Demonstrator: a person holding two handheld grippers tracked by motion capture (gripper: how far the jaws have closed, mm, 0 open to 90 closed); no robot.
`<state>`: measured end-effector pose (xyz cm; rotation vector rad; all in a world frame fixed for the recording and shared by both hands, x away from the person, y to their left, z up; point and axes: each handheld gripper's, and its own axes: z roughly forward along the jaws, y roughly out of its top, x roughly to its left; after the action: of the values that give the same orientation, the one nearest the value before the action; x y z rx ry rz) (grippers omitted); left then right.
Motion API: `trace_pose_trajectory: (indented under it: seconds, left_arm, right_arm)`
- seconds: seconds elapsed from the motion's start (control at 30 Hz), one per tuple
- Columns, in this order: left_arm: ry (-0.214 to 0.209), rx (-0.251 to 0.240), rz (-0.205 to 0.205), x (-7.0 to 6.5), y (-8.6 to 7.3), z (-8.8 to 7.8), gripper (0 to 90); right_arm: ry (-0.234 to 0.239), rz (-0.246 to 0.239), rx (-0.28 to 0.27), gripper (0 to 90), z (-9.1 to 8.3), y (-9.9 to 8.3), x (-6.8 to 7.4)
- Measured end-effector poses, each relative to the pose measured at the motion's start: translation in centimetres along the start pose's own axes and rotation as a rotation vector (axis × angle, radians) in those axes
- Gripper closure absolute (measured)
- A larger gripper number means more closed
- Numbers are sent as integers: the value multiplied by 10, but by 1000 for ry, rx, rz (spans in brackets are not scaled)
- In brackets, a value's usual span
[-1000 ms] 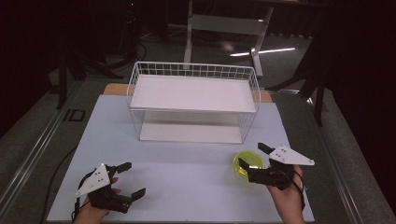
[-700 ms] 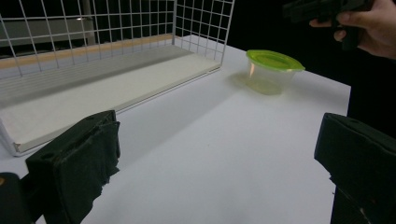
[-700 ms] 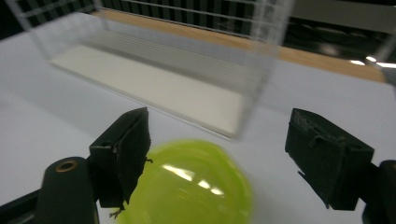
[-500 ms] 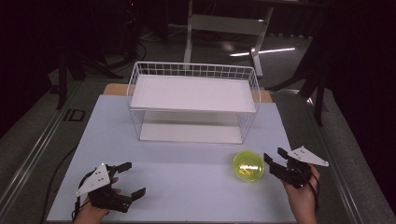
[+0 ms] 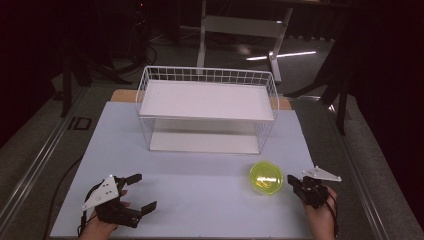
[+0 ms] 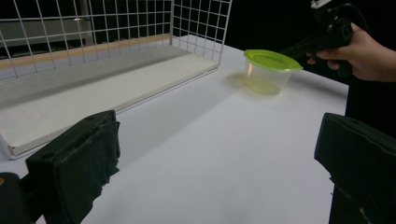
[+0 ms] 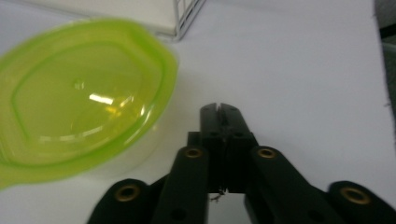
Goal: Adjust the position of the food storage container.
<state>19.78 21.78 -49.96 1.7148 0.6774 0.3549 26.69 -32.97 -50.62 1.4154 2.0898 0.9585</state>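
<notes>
A translucent lime-green lidded container point(image 5: 266, 177) point(image 6: 271, 70) point(image 7: 79, 102) stands on the white mat, at the front right. My right gripper point(image 5: 291, 181) point(image 7: 220, 108) sits just to the right of it, low over the mat, apart from the container. Its jaws have just been closing and now meet with nothing between them. In the left gripper view that same right gripper point(image 6: 322, 37) hangs in a hand behind the container. My left gripper point(image 5: 146, 190) point(image 6: 217, 140) rests at the front left, jaws wide open and empty.
A white wire basket rack point(image 5: 207, 100) point(image 6: 140, 28) with an upper and a lower white shelf stands mid-table, behind the container. The white mat point(image 5: 200, 185) spreads between the grippers. Dark floor and stand legs lie beyond the table.
The right gripper drew back to the right from the container's edge and sank lower, and its jaws went from open to shut. The left gripper and the container stayed put.
</notes>
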Motion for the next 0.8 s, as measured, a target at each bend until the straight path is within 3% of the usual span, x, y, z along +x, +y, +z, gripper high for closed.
trace_pose_trajectory:
  seconds: [0.2,0.57,0.8]
  left_arm:
    - [1,1,6,0,0,0,10]
    - [0,-3,6,-1,1,0,10]
    - [-2,-2,7,-2,1,1,10]
  right_arm:
    - [41,-8,59,900,15,-9,9]
    - [98,-25,75,900,21,-2,26]
    - [157,-62,92,900,32,7,49]
